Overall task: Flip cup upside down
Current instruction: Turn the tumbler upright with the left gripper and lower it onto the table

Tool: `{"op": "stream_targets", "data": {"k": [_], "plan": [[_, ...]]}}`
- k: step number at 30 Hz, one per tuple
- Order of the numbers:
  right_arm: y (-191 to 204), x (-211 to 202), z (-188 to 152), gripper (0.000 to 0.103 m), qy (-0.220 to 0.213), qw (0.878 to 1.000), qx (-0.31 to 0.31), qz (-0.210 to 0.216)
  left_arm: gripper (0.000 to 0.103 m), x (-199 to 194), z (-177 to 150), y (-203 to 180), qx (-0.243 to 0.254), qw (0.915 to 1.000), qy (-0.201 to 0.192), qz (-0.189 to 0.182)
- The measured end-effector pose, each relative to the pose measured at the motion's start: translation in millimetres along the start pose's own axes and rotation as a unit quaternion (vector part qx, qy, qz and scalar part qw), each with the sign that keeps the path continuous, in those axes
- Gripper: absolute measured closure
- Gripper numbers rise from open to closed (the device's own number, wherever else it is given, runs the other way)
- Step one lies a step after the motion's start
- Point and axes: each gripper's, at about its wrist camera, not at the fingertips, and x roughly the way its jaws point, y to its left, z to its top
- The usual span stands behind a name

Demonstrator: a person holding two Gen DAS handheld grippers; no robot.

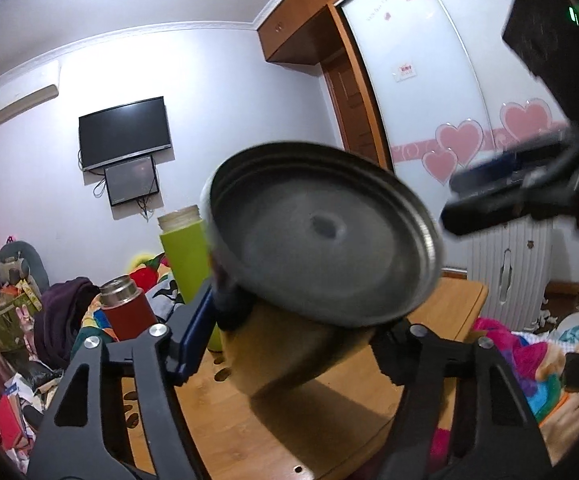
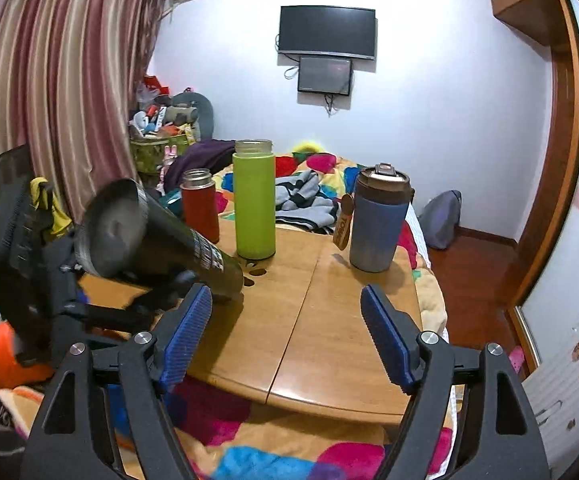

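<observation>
A dark metal cup (image 1: 321, 236) is clamped in my left gripper (image 1: 293, 332), tilted with its flat base toward the camera, above the wooden table (image 1: 329, 420). In the right wrist view the same cup (image 2: 157, 236) leans over the table's left side, base up and to the left, mouth end low near the tabletop, held by the left gripper (image 2: 161, 288). My right gripper (image 2: 287, 336) is open and empty above the table's near edge (image 2: 329, 360); in the left wrist view it (image 1: 501, 196) hangs at the upper right.
A green bottle (image 2: 254, 200), a red flask (image 2: 199, 204) and a blue tumbler with a brown lid (image 2: 379, 220) stand at the table's far side. A colourful blanket (image 2: 249, 440) surrounds the table. Curtains (image 2: 49, 80) hang at left.
</observation>
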Motion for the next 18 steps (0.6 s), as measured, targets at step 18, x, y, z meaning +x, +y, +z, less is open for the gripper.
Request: {"op": "stream_targets", "data": {"k": [18], "plan": [[1.6, 26.4, 1.5, 0.018, -0.043, 0.998, 0.038, 0.027, 0.039, 33.9, 33.4, 68.3, -0.115, 0.986, 0.107, -0.054]]}}
